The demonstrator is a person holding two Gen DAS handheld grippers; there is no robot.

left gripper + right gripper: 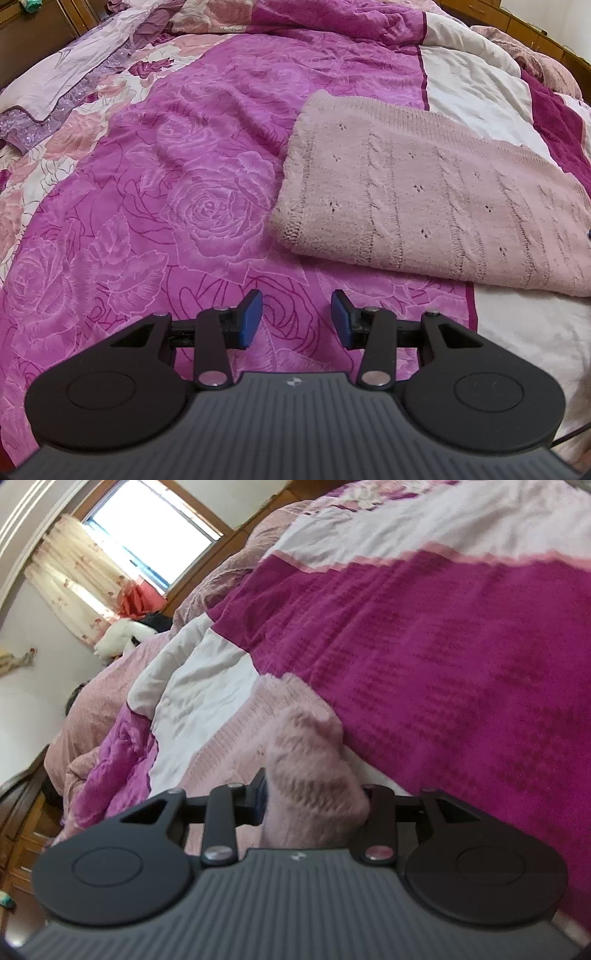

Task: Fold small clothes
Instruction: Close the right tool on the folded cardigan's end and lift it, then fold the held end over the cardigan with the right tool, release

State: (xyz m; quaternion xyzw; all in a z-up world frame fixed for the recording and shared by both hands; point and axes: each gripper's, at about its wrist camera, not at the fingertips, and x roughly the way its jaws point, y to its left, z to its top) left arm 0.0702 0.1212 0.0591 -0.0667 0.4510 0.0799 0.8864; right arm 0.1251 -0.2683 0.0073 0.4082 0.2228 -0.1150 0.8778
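The pink knitted sweater (424,199) lies folded on the bed's rose-patterned quilt (166,192). The left tool (297,319) hovers empty, its jaws parted; the right tool (314,801) pinches a bunched sweater fold.

One pink knitted sweater (424,206) lies on one bed (207,155). Two grippers show, one per view: the left gripper (297,319) and the right gripper (314,805), each with two fingers. One window (155,531) with one curtain (70,576). One pillow (62,81).
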